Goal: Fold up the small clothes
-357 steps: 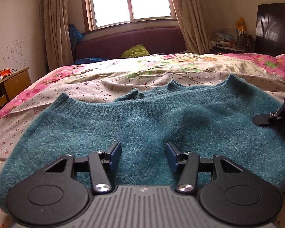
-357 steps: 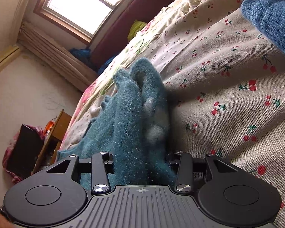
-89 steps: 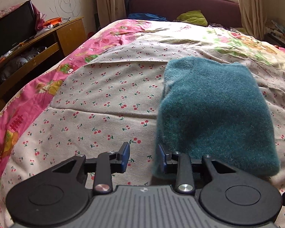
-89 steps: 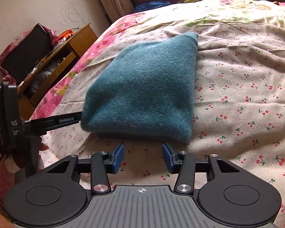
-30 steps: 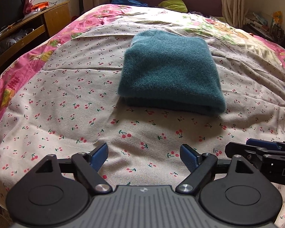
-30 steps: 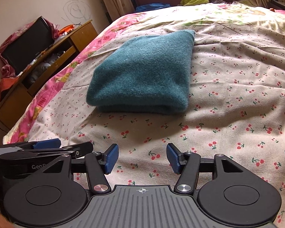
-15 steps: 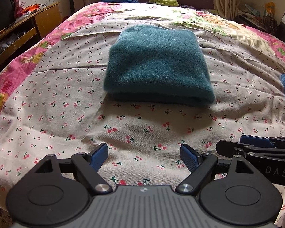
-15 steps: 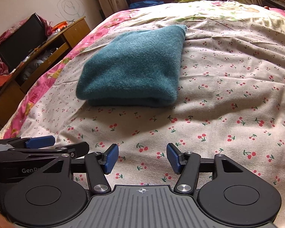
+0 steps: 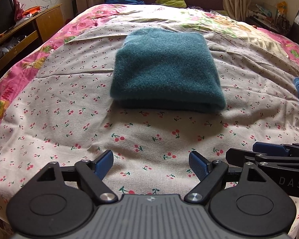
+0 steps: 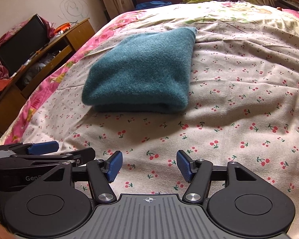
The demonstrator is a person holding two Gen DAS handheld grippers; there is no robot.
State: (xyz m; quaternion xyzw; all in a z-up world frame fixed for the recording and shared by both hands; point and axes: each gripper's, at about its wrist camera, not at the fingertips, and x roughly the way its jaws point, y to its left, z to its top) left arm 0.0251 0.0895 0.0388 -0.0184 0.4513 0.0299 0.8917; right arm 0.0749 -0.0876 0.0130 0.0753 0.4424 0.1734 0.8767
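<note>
The folded sweater (image 9: 166, 67) lies mid-bed, bare sheet (image 9: 69, 119) all around it. Near the bed's front edge, the left claw (image 9: 151, 164) is spread and empty; the right claw (image 10: 149, 166) is opening, also empty. Twelve seconds ago the sweater lay unfolded.
</note>
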